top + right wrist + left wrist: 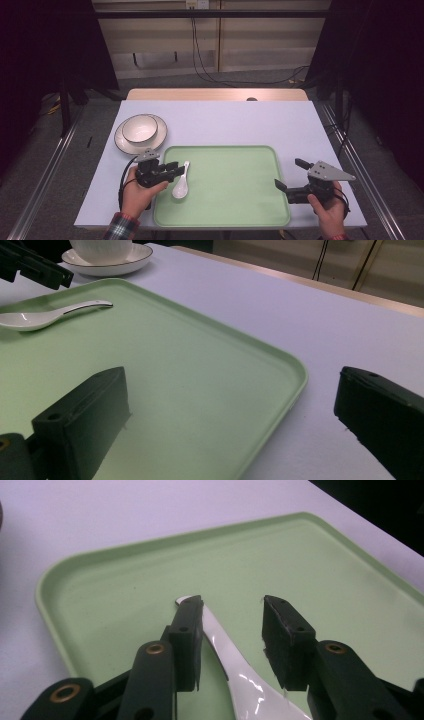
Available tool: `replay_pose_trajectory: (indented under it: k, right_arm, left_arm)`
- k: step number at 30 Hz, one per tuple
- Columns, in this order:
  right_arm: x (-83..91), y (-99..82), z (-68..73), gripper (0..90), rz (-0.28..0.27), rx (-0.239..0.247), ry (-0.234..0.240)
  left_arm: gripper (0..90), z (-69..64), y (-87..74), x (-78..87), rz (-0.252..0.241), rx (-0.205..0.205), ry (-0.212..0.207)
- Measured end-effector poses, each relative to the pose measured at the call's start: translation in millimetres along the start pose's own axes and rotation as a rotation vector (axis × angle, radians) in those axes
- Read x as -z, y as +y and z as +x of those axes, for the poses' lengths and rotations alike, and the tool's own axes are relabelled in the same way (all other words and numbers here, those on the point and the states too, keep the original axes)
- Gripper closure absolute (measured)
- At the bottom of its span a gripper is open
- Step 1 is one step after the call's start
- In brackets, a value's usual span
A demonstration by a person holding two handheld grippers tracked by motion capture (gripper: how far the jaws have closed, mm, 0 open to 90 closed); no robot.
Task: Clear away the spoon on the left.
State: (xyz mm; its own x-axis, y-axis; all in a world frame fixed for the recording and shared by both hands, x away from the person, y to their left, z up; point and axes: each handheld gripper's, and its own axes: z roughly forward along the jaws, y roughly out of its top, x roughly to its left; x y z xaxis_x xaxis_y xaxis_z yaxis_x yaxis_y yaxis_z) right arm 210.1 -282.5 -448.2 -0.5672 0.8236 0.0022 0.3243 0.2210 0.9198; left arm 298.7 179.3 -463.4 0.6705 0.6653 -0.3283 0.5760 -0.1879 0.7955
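A white ceramic spoon [181,185] lies on the left part of a pale green tray [235,200], handle toward the far side. My left gripper [175,169] sits low at the tray's left edge. In the left gripper view its jaws stand apart around the spoon [235,670]; the handle rests beside the left pad and a gap shows to the right pad. The right gripper view shows the spoon [45,315] flat on the tray [200,380]. My right gripper [288,173] is wide open with nothing in it, its jaws either side of the tray's right edge.
A white bowl [139,128] with a dark rim stands on a white plate [120,142] just beyond the tray's far left corner. The tray rests on a lilac table top [240,120]. Cables trail on the floor behind the table.
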Motion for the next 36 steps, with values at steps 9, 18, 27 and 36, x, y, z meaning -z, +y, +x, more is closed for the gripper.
replay_pose_trajectory:
  k: [9,18,27,36]
  right_arm:
    - [0.0,0.0,0.2,0.8,0.001,0.001,0.001]
    - [0.1,0.2,0.2,0.8,0.0,0.003,0.002]
    - [0.7,0.3,0.1,0.8,-0.002,0.005,0.005]
    - [-0.9,-0.1,0.5,0.8,0.009,0.013,0.007]
  left_arm:
    - [52.2,0.9,4.5,8.9,-0.05,-0.006,-0.001]
    - [41.9,1.7,7.4,18.4,-0.092,-0.025,0.014]
    - [31.2,3.7,9.2,25.6,-0.135,-0.062,0.041]
    - [23.5,9.1,8.2,27.7,-0.156,-0.073,0.055]
